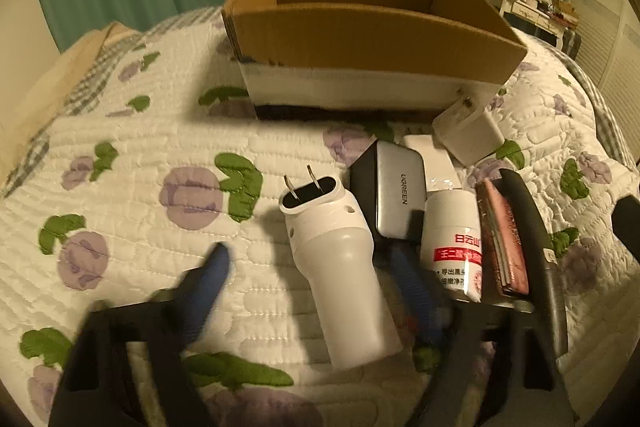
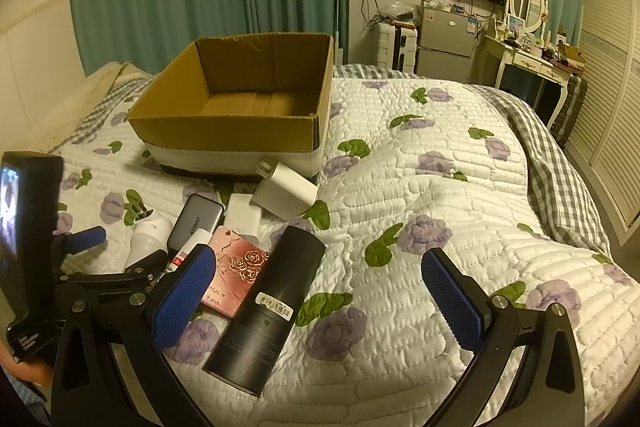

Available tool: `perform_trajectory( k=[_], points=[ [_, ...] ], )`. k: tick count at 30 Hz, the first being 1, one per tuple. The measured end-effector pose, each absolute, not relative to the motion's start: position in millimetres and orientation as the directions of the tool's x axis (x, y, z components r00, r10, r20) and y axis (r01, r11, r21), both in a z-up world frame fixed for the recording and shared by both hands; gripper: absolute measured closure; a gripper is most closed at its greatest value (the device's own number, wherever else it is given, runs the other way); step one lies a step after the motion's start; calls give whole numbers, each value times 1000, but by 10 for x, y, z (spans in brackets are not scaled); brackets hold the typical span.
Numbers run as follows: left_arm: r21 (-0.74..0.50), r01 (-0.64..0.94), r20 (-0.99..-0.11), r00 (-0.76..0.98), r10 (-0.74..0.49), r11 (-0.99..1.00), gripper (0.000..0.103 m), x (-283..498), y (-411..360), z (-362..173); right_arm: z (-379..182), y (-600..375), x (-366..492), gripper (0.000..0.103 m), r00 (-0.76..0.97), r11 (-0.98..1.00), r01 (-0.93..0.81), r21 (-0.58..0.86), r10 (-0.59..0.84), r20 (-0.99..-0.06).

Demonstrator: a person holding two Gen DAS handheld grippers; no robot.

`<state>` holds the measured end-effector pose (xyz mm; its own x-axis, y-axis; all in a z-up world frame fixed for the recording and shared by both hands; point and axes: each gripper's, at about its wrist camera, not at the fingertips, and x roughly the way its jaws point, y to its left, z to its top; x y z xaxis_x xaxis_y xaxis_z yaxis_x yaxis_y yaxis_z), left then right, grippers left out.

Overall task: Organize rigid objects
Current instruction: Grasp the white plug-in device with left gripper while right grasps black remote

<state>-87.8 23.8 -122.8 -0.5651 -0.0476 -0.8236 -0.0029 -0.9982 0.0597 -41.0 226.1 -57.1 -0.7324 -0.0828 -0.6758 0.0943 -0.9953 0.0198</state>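
Note:
An open cardboard box stands on the bed, empty inside as far as the right wrist view shows. In front of it lie a white plug device, a grey UGREEN charger, a white bottle with red print, a pink rose box, a white adapter and a black cylinder. My left gripper is open, its blue fingers either side of the white plug device. My right gripper is open around the black cylinder, not touching it.
The quilted floral bedspread stretches to the right. A checked blanket lies at the far right edge. A dresser with mirror, fridge and wall TV stand beyond the bed. Green curtains hang behind the box.

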Motion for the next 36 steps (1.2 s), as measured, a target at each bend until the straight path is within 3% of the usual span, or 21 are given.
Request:
perform_trajectory(
  k=[1, 2, 13, 21, 34, 36],
  points=[
    [35, -12, -835, -550, -23, -999, 55, -898, 234, -1251, -577, 2255, -417, 0, -731, -995, 95, 18, -82, -677],
    [1, -24, -845, -535, 13, -1000, 58, -911, 225, -1267, -588, 2249, -423, 0, -730, -995, 96, 14, -80, -679],
    [17, -37, -785, -619, 9, -999, 59, -554, 236, -923, -706, 2143, -444, 0, -690, -992, 109, -64, -30, -723],
    [-1, -46, -755, -655, 31, -999, 59, -605, 106, -784, -1002, 2044, -662, 30, -558, -993, 119, -15, -54, -828],
    [-10, -58, -738, -673, 47, -998, 59, -541, 119, -731, -1329, 2026, -963, 32, -461, -998, 65, -14, -18, -887],
    [-8, -64, -736, -675, 50, -998, 59, -528, 143, -725, -1323, 2021, -957, 41, -460, -998, 70, 2, -34, -887]
  ],
)
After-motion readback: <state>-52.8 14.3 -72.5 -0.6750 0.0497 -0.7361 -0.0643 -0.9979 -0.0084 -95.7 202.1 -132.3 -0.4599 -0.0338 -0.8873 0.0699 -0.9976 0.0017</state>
